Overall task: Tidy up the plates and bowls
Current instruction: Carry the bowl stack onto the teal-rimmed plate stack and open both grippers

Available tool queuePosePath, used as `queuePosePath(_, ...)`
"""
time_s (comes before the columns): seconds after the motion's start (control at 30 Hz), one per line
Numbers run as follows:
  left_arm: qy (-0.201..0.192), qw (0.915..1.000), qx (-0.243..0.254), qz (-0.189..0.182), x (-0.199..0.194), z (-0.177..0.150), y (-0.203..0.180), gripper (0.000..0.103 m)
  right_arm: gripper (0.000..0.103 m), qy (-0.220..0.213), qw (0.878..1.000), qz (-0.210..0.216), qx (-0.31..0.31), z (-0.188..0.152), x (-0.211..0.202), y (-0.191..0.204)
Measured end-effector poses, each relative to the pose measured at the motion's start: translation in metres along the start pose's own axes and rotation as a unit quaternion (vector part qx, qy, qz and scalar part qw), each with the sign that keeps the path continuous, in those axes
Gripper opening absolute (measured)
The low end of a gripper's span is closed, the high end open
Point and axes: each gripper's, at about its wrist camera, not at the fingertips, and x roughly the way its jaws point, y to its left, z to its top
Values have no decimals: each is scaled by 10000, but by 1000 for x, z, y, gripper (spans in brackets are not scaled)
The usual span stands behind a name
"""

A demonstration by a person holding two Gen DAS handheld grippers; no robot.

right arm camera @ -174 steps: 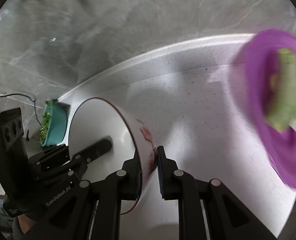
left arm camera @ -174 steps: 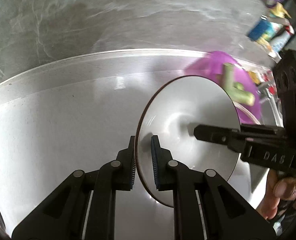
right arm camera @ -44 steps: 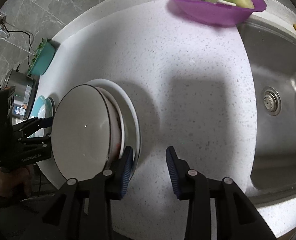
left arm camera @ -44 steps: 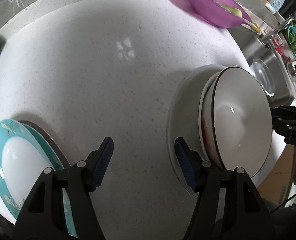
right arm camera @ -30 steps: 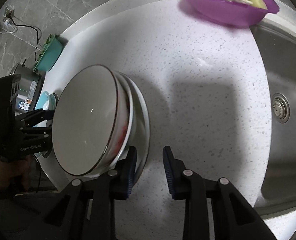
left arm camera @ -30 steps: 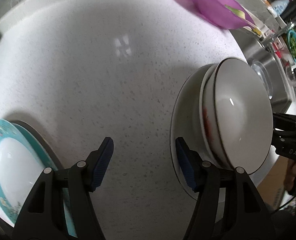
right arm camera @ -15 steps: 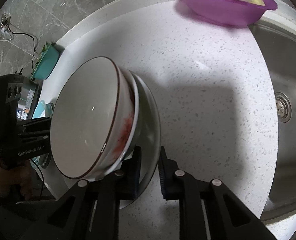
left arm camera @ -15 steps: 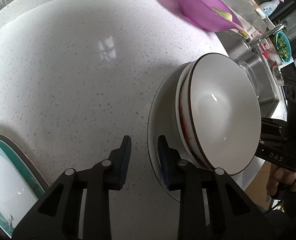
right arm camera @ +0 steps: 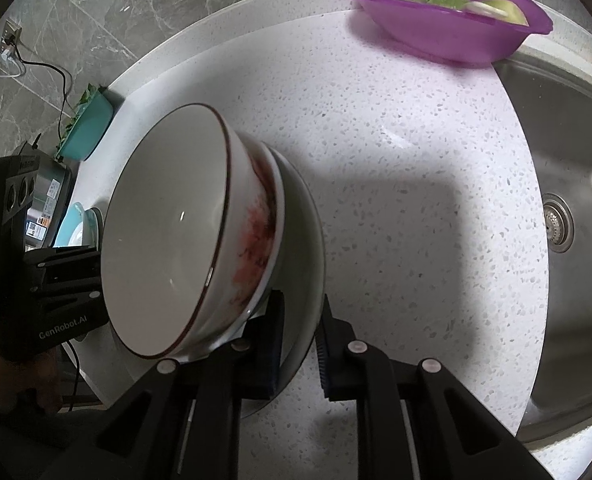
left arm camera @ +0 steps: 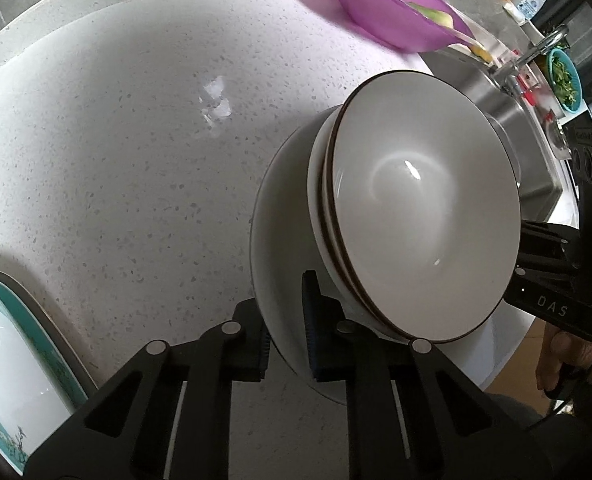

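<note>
Two stacked bowls (left arm camera: 423, 216) are being carried on a plate (left arm camera: 284, 240), its rim sitting betw. the left tongs (left arm camera: 286, 324) & opp. right tongs (right arm camera: 299, 344). Basin (right arm camera: 447, 28) is lying ahead on the counter (left arm camera: 136, 140); sink (right arm camera: 567, 200) is lying right of the right tongs.

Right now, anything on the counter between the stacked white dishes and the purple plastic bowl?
Nothing: in the right wrist view, only bare speckled white countertop separates the white plate carrying two nested brown-rimmed bowls from the purple plastic bowl.
</note>
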Motion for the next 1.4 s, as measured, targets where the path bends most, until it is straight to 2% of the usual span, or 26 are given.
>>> queuePosePath(0.33,-138,9998,54,139,-14,-2,-11,12,16,-33,10000,65,-10,2,-14,-1)
queuePosePath(0.6,-359,9986,-303,236,-50,-14,-10,12,17,-46,9990,219,-379,9,-35,17)
queuePosePath(0.8,-610,9951,-654,419,-89,-28,5,12,17,-69,9956,410,-836,18,-45,48)
queuePosePath(1.0,-865,9910,-885,510,-130,-44,31,12,17,-152,9914,498,-1200,27,-51,95)
queuePosePath(1.27,-1076,9849,-1171,688,-188,-77,112,12,17,-136,9850,696,-1574,29,-32,187)
queuePosePath(1.4,-1027,9830,-1318,765,-197,-103,159,12,17,14,9828,758,-1683,25,-6,230)
